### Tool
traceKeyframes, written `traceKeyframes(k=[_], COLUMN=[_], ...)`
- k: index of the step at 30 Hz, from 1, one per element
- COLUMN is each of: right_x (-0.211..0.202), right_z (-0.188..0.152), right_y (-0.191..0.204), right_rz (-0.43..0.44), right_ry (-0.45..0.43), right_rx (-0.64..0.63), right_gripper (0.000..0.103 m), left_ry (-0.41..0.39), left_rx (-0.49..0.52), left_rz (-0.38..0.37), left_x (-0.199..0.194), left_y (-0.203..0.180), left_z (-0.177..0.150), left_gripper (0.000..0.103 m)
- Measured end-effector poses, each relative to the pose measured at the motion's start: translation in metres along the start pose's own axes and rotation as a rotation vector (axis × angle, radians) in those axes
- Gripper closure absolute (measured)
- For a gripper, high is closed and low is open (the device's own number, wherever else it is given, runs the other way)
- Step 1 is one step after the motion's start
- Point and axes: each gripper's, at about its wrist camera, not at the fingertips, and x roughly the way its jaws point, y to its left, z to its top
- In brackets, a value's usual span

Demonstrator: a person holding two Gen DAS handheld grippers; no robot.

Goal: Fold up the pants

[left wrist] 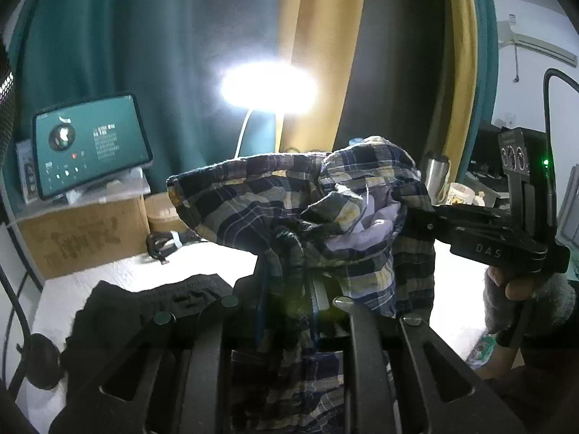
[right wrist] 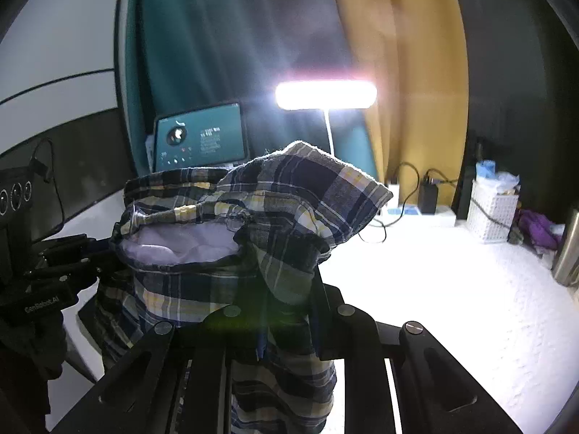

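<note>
The plaid pants (left wrist: 289,209) in navy, yellow and white hang bunched in the air above the white table (left wrist: 202,264). My left gripper (left wrist: 289,285) is shut on the pants' upper edge, cloth draping over its fingers. My right gripper (right wrist: 286,300) is shut on the pants (right wrist: 231,217) as well, holding the waistband area with the white lining showing. The right gripper (left wrist: 416,217) shows from the side in the left wrist view, the left gripper (right wrist: 108,256) in the right wrist view. Fingertips are hidden by cloth.
A dark garment (left wrist: 155,300) lies on the table at left. A cardboard box (left wrist: 83,235) with a tablet (left wrist: 90,144) stands behind it. A bright lamp (right wrist: 325,96), power strip (right wrist: 419,213), white basket (right wrist: 492,209) and steel cup (right wrist: 568,249) line the back and right.
</note>
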Motion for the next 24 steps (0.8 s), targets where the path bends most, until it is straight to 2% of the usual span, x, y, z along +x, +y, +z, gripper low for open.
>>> traceKeyframes(k=[13,24], right_x=[0.07,0.125], right_z=[-0.01,-0.031], right_y=[-0.015,-0.033], right_rz=[0.003,0.019], right_ry=[0.131,0.254], right_rx=[0.042,0.089], right_gripper=[0.084,0.084], left_ry=[0.118,0.239], left_rx=[-0.047,-0.096], left_rz=[-0.013,0.02], left_x=[0.053,0.101], left_y=[0.034,0.058], left_z=[-0.008,-0.027], left_gripper=[0.086,0.086])
